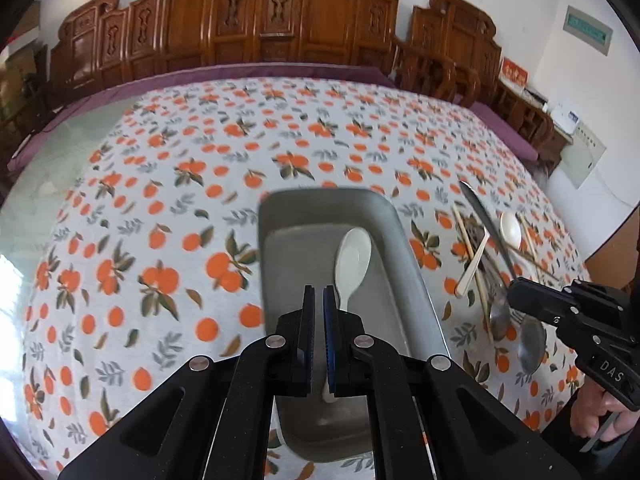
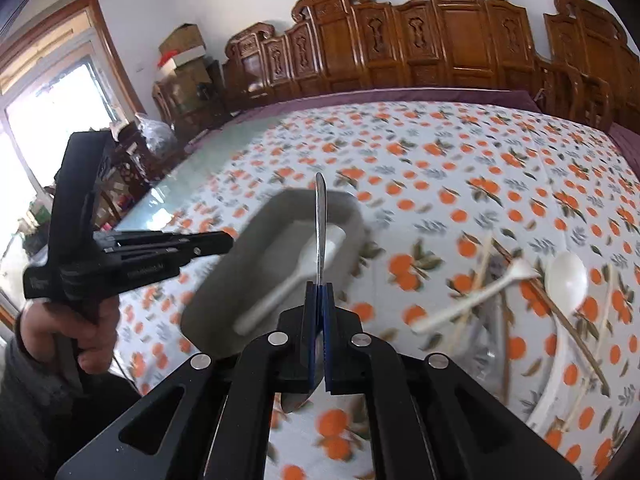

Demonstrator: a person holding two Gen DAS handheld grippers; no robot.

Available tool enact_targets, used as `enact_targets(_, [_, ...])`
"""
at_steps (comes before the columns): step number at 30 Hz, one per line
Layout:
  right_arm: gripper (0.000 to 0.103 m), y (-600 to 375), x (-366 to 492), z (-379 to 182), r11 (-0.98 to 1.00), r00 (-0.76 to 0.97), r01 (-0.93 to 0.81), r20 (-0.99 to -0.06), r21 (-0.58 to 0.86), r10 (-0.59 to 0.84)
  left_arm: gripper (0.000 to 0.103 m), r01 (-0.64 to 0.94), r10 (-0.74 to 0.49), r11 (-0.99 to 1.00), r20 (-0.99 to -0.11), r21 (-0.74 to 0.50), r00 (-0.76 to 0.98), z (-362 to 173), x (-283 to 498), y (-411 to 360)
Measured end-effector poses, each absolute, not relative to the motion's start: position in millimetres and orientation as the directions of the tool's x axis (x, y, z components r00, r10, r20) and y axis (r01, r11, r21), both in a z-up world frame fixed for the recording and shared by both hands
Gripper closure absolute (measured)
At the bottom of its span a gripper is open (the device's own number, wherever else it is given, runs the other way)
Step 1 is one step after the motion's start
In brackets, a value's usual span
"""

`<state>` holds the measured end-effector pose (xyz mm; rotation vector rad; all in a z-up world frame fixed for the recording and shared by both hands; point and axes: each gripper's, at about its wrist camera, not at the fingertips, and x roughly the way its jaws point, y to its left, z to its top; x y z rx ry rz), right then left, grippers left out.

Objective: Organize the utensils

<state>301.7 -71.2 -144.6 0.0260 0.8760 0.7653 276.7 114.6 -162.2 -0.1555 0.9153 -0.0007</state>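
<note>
A grey metal tray (image 1: pixel 404 256) lies on the orange-print cloth, with a white spoon (image 1: pixel 352 260) in it; both show in the right wrist view too, the tray (image 2: pixel 224 280) and the spoon (image 2: pixel 296 276). My left gripper (image 1: pixel 318 294) is shut and empty, above the tray's near end, next to the spoon's handle. My right gripper (image 2: pixel 320 288) is shut on a metal spoon (image 2: pixel 320 224), handle pointing forward over the tray, bowl behind the fingers. In the left wrist view the right gripper (image 1: pixel 516 290) holds that spoon (image 1: pixel 484 216) above the utensil pile.
Right of the tray lies a pile: white spoons (image 2: pixel 566 276), wooden chopsticks (image 2: pixel 560 308) and metal spoons (image 1: pixel 532 344). Carved wooden chairs (image 1: pixel 280 20) line the table's far side. A strip of bare glass tabletop (image 1: pixel 56 160) shows at the left.
</note>
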Motion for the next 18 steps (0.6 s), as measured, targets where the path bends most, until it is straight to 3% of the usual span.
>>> enact_targets(8, [0.099, -23, 308, -143, 0.703, 0.357, -0.602, -0.661, 0.378, 0.660, 0.100, -0.093, -0.048, 0.985, -0.757, -0.143, 0.652, -145, 266, 137])
enact_targets(18, [0.099, 13, 313, -187, 0.725, 0.292, -0.588, -0.742, 0.359, 0.604, 0.100, -0.121, -0.042, 0.979, -0.750, -0.161, 0.660, -143, 262, 153])
